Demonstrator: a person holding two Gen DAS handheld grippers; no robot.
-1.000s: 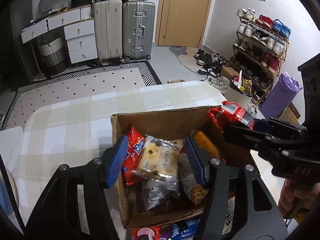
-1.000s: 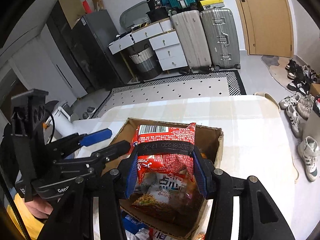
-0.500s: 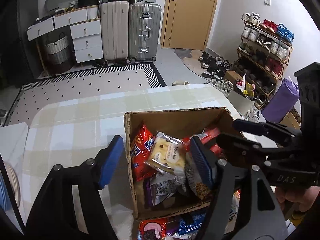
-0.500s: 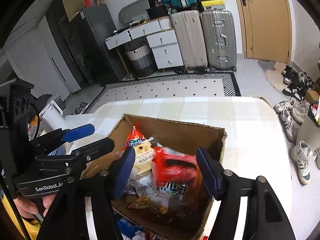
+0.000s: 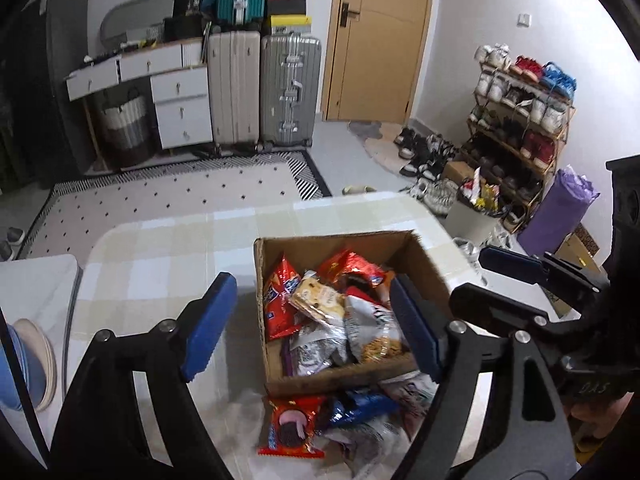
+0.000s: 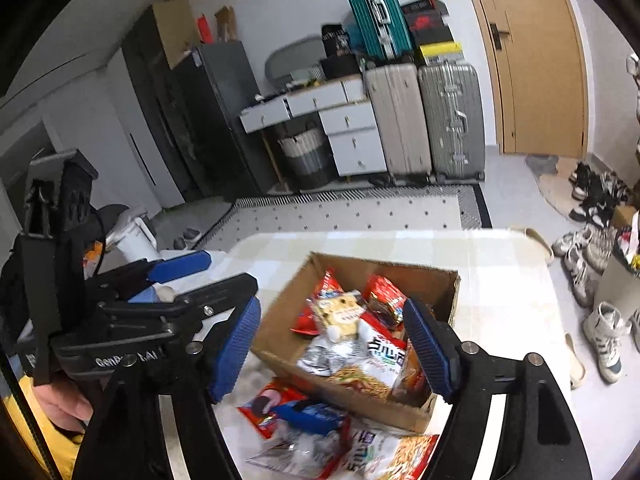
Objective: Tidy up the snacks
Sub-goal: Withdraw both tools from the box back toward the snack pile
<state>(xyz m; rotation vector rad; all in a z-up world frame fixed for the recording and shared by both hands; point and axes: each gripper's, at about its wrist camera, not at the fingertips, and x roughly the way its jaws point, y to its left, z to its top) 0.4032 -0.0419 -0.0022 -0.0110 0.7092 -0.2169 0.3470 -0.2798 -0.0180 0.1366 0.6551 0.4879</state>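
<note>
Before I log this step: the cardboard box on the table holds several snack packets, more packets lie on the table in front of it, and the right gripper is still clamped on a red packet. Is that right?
Not quite. The right gripper holds nothing: its jaws are opening, empty, above the cardboard box, as the right wrist view shows. The red packet lies inside the box. The rest stands.

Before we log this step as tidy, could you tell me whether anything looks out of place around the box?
Yes. Several snack packets lie loose on the table against the near side of the cardboard box, outside it. The packets inside the box are heaped at angles, not stacked. Nothing looks spilled or torn.
</note>
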